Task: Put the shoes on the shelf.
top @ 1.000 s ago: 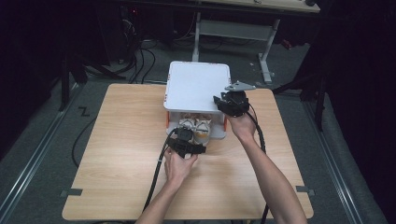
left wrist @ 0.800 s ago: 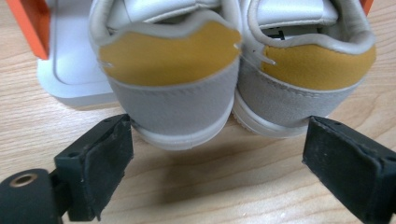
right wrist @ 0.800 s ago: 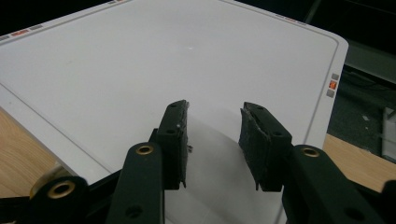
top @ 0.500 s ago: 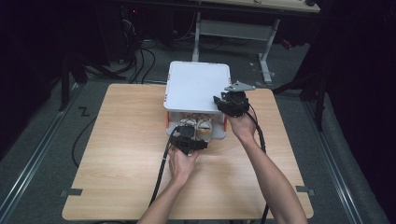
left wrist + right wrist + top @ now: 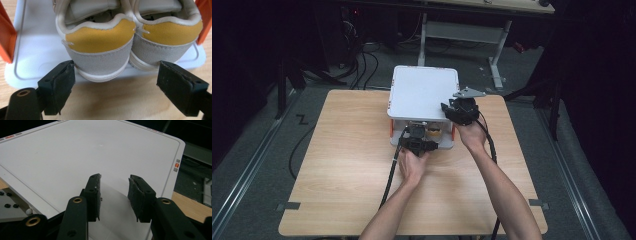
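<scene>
A pair of white shoes with yellow heel patches (image 5: 432, 132) stands inside a white box, heels facing me. In the left gripper view the nearer shoe (image 5: 97, 50) and its mate (image 5: 167, 42) rest on the box's white floor (image 5: 32, 50). My left gripper (image 5: 116, 75) is open wide just in front of the heels, its pads touching nothing; the high view shows the left gripper (image 5: 416, 136) at the box's front opening. My right gripper (image 5: 113, 187) hovers low over the box's flat white lid (image 5: 75, 152) near the right front corner, jaws parted with nothing between them.
The box (image 5: 422, 92) has orange side posts (image 5: 6, 37) and sits at the far middle of the wooden table (image 5: 337, 165). Cables trail from both grippers toward me. Dark floor, cables and a desk frame (image 5: 462, 30) lie beyond the table.
My left hand has moved forward, bringing its gripper up to the box's opening and the shoe heels. The right gripper has stayed on the lid's corner.
</scene>
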`<move>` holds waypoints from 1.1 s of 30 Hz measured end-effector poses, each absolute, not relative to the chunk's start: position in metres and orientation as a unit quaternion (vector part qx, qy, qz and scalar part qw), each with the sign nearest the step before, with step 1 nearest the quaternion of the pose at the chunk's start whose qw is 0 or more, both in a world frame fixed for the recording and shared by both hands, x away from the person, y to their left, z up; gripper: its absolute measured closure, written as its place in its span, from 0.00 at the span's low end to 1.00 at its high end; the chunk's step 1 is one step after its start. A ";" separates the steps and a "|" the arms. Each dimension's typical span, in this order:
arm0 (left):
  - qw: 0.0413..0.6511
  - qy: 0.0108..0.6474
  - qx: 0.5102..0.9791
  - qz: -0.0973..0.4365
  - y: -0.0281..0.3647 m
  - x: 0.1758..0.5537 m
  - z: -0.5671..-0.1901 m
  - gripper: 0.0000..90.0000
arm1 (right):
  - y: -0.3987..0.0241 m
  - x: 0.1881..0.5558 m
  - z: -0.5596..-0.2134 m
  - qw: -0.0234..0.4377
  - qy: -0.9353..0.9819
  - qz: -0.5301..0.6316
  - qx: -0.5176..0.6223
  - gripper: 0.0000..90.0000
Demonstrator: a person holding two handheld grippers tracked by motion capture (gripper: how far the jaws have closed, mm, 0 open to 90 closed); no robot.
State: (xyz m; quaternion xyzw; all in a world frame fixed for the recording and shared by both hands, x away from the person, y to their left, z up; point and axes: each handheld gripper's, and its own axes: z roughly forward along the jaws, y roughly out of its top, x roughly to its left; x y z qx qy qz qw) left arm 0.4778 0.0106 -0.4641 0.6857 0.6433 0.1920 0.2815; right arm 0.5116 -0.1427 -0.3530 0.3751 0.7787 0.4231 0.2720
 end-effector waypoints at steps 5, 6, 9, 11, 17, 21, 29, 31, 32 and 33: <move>0.302 0.631 0.684 0.205 0.013 0.483 -0.466 0.19 | -0.144 0.512 -0.354 0.259 0.772 0.434 0.386 0.70; 0.305 0.632 0.681 0.207 0.014 0.484 -0.467 0.20 | -0.145 0.513 -0.355 0.257 0.771 0.436 0.387 0.70; 0.308 0.627 0.681 0.220 0.015 0.486 -0.469 0.25 | -0.145 0.513 -0.355 0.255 0.770 0.437 0.388 0.71; 0.312 0.619 0.686 0.222 0.016 0.487 -0.470 0.26 | -0.144 0.512 -0.355 0.258 0.772 0.434 0.386 0.72; 0.322 0.599 0.694 0.237 0.020 0.490 -0.473 0.32 | -0.144 0.513 -0.355 0.256 0.769 0.437 0.389 0.72; 0.326 0.609 0.681 0.244 0.021 0.493 -0.475 0.32 | -0.143 0.513 -0.355 0.257 0.769 0.437 0.389 0.72; 0.336 0.601 0.681 0.251 0.023 0.494 -0.478 0.33 | -0.143 0.512 -0.356 0.259 0.769 0.438 0.388 0.73; 0.345 0.598 0.685 0.232 0.027 0.494 -0.476 0.32 | -0.142 0.512 -0.356 0.259 0.768 0.438 0.389 0.73; 0.347 0.592 0.693 0.222 0.030 0.492 -0.475 0.31 | -0.143 0.512 -0.356 0.258 0.768 0.438 0.389 0.73; 0.350 0.594 0.690 0.221 0.031 0.492 -0.474 0.28 | -0.143 0.512 -0.355 0.258 0.769 0.437 0.389 0.73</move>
